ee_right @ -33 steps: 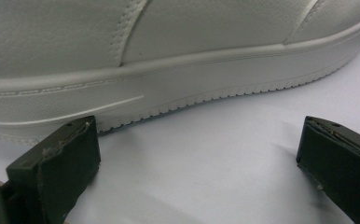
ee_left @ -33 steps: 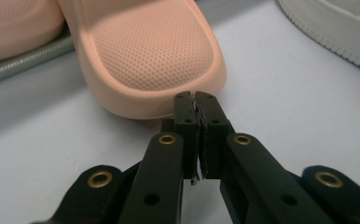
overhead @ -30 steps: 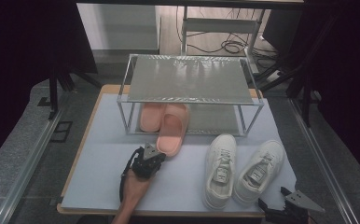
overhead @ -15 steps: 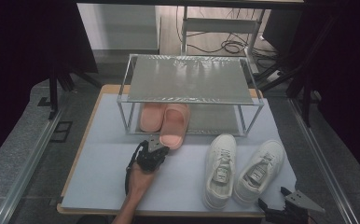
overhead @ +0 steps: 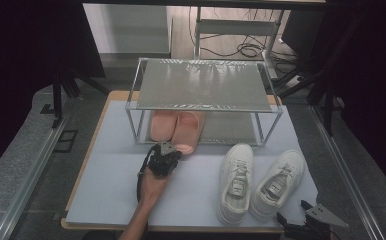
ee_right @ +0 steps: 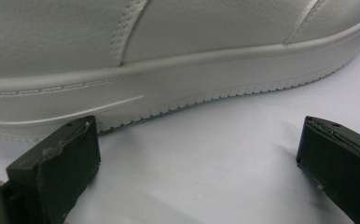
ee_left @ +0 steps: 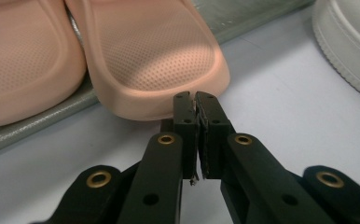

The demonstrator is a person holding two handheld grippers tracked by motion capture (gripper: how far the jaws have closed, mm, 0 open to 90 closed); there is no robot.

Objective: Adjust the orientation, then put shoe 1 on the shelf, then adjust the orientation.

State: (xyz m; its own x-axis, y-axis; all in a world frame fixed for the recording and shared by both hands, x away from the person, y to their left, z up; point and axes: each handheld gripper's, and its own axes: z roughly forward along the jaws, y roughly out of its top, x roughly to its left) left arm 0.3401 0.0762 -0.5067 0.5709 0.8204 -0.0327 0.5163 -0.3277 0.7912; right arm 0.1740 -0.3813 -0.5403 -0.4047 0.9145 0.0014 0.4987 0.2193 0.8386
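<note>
- The tabletop (overhead: 111, 200), covered in pale sheet, stands in a dark room with a metal shoe rack (overhead: 203, 85) at its far edge.
- The right-hand pink slipper (overhead: 187, 131) has slid further under the rack, beside its mate (overhead: 160, 125), heel poking out at the rack's front edge.
- White sneakers (overhead: 256, 182) wait near the tabletop's right front corner.
- The left claw (overhead: 168, 151), closed and empty, touches that heel: the push looks nearly finished.
- The right claw (overhead: 301, 223) rests open.

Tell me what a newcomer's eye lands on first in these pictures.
A pair of pink slippers sits on the lower shelf of a metal shoe rack at the back of the table. The left tool, jaws shut, is at the heel of the right-hand slipper. Two white sneakers lie on the mat in front, with the open right tool beside them.
</note>
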